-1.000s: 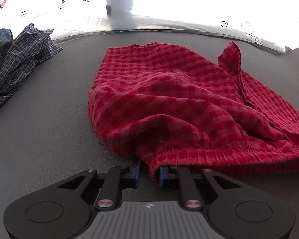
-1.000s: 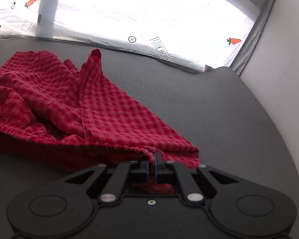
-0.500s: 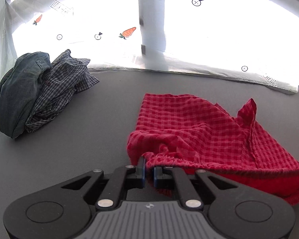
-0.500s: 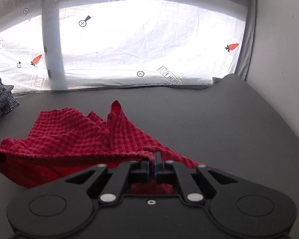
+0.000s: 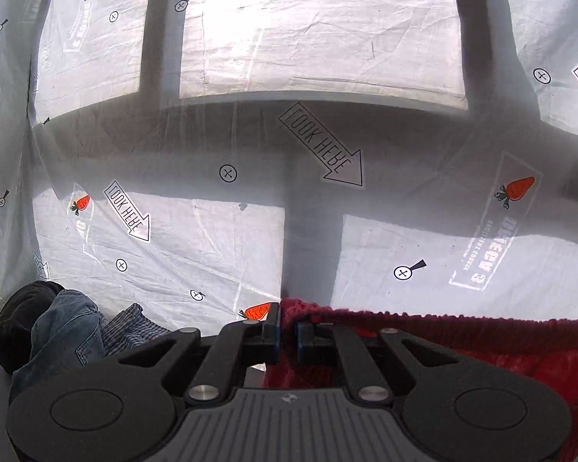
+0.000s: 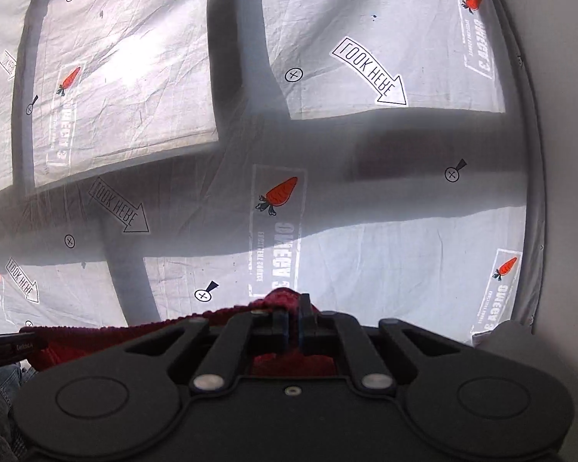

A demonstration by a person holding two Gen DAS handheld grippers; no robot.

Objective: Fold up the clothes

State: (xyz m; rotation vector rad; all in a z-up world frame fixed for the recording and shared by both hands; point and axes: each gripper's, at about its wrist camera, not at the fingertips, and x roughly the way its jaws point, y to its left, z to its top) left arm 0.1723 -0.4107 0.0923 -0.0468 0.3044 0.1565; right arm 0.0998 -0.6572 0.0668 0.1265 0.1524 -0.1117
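White printed sheeting [image 5: 327, 57] with carrot and arrow marks filled both views, backlit by a window frame; table was mostly out of sight. Left gripper [image 5: 287, 333] was clamped on one end of the red checked garment's [image 5: 462, 342] gathered edge, right gripper [image 6: 293, 321] clamped on the other end. That edge ran roughly straight between them, left to right, held up in the air, with the rest of the cloth hanging below and behind the fingers, mostly hidden. Both hands looked equally near it. Next move likely depends on keeping that edge level when laying it down. Pile of jeans and a plaid shirt [image 5: 73, 331] sat off to the left.
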